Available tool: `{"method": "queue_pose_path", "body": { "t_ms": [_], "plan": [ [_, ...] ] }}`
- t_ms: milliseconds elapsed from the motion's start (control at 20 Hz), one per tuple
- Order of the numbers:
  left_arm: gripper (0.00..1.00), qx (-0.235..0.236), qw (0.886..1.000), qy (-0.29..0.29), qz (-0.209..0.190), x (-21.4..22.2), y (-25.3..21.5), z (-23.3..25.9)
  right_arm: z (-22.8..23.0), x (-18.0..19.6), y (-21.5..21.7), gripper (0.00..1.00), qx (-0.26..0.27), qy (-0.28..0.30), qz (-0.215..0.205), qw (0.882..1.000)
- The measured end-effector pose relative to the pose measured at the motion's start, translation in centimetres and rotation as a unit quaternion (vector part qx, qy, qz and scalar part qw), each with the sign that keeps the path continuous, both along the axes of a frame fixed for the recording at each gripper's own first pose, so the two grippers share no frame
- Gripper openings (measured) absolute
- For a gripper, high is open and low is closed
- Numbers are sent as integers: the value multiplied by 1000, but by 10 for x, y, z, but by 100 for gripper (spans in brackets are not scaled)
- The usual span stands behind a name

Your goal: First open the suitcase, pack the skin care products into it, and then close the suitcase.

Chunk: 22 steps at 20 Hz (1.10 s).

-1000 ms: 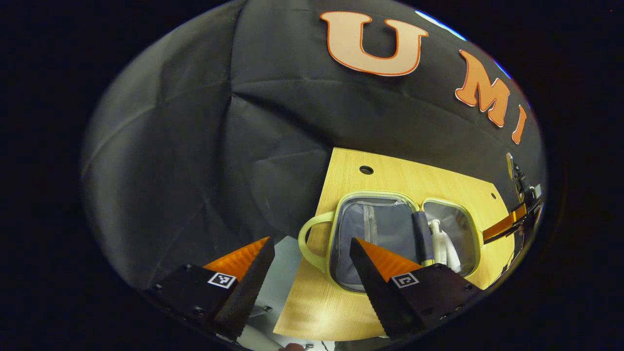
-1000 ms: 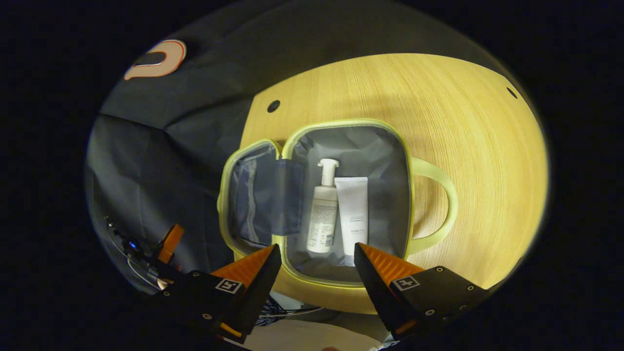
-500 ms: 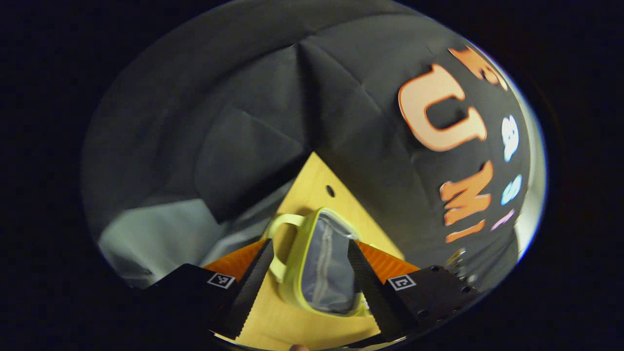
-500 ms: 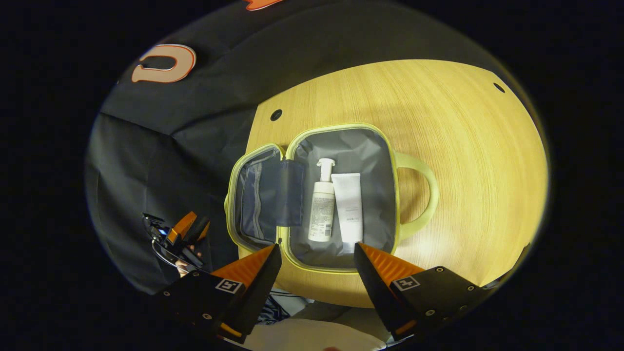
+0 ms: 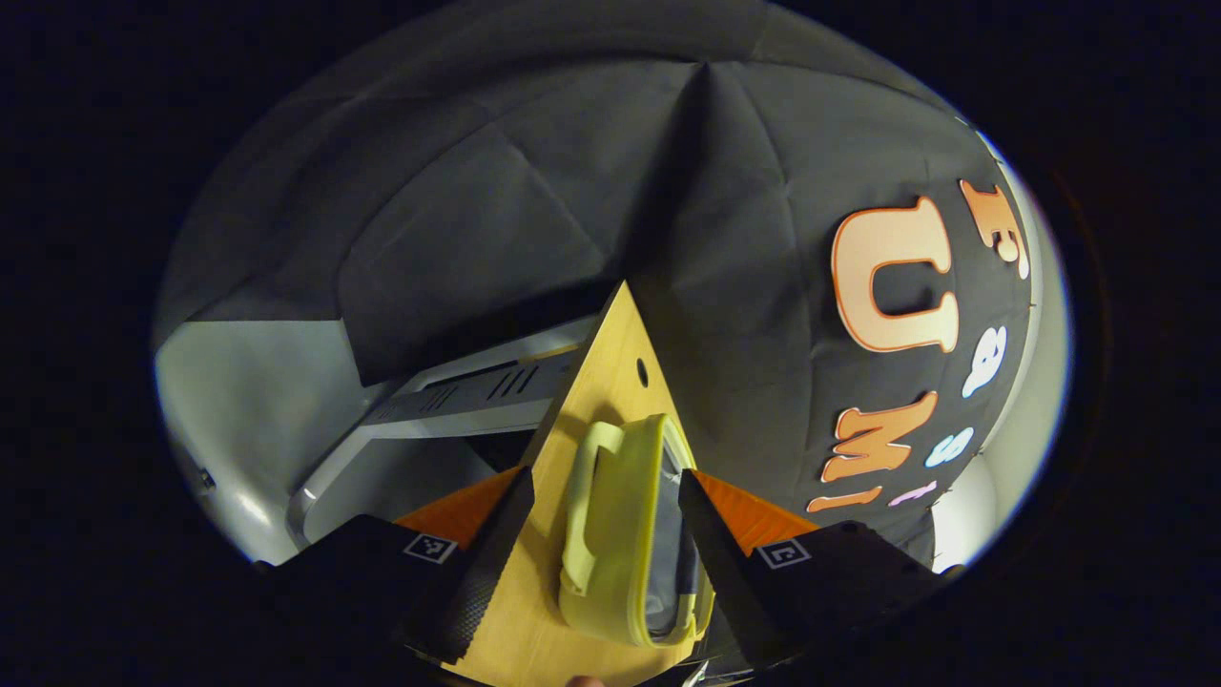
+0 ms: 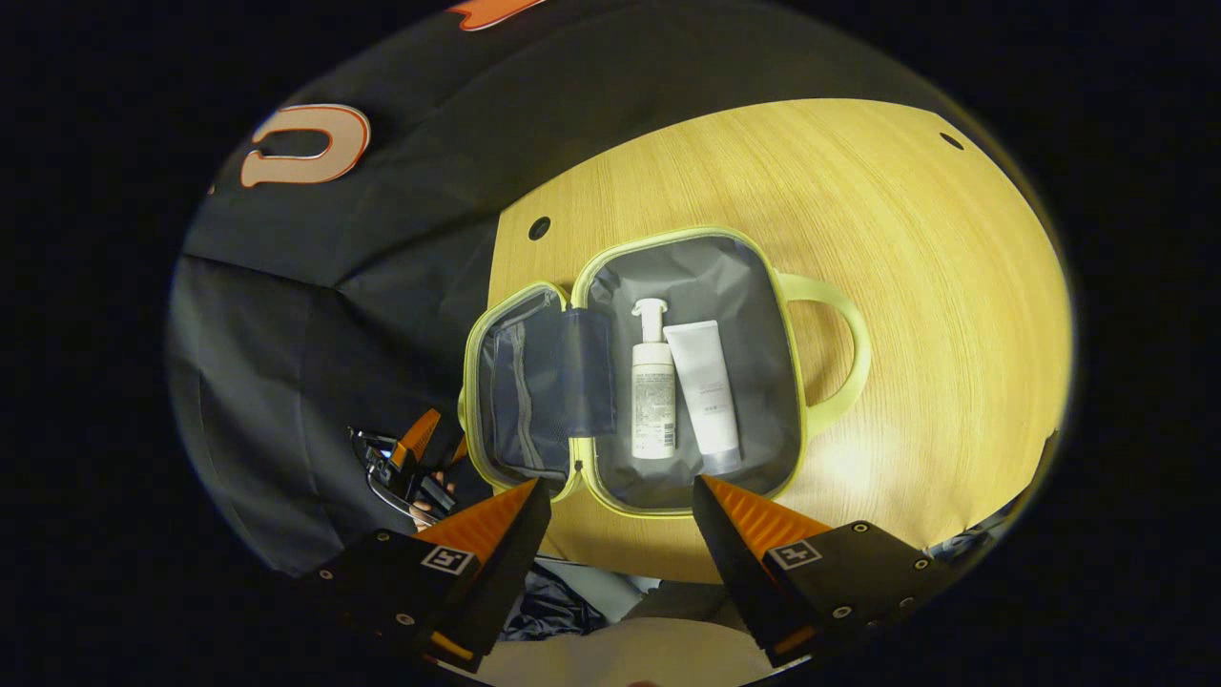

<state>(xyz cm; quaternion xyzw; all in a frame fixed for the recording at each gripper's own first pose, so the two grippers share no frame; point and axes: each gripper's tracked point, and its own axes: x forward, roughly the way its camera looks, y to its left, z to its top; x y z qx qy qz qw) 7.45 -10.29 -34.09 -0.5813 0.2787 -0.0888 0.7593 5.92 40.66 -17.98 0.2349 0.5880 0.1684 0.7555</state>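
The yellow-green suitcase (image 6: 668, 235) lies open on the wooden table (image 6: 916, 286). In its right half, a white pump bottle (image 6: 653, 401) and a white tube (image 6: 711, 386) lie side by side on the grey lining. The lid half (image 6: 534, 391) lies to the left, with a dark flap over the hinge. My right gripper (image 6: 620, 482) hovers open above the suitcase's near edge, holding nothing. My left gripper (image 5: 603, 474) is open and low at the table's side. The lid (image 5: 615, 534) shows edge-on between its fingers, handle (image 5: 584, 506) toward me. From the right gripper view, the left gripper (image 6: 410, 463) sits just beside the lid.
The second handle (image 6: 844, 334) sticks out on the suitcase's right. Bare table lies beyond and to the right of it. A grey metal frame (image 5: 448, 401) runs beside the table's left edge. Black cloth walls close off the back.
My left gripper has swung down and around to the lid's outer side, so the lid now shows edge-on between its fingers. The right gripper has shifted only slightly. The products have not moved.
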Motion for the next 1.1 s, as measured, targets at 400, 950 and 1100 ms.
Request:
{"method": "queue_pose_path", "body": {
  "t_ms": [400, 950, 1100],
  "plan": [
    [53, -1, 1000, 29, -4, 15, -10, -30, 2, 2, -4, 96, 4, 0, -13, 1000],
    [10, 180, 981, 71, -17, 5, -13, 32, 1, 2, -11, 96, 14, -17, -4, 1000],
    [9, 224, 973, 60, -17, 8, -22, 85, 3, 5, -26, 96, 23, -33, -8, 999]
  ]
}}
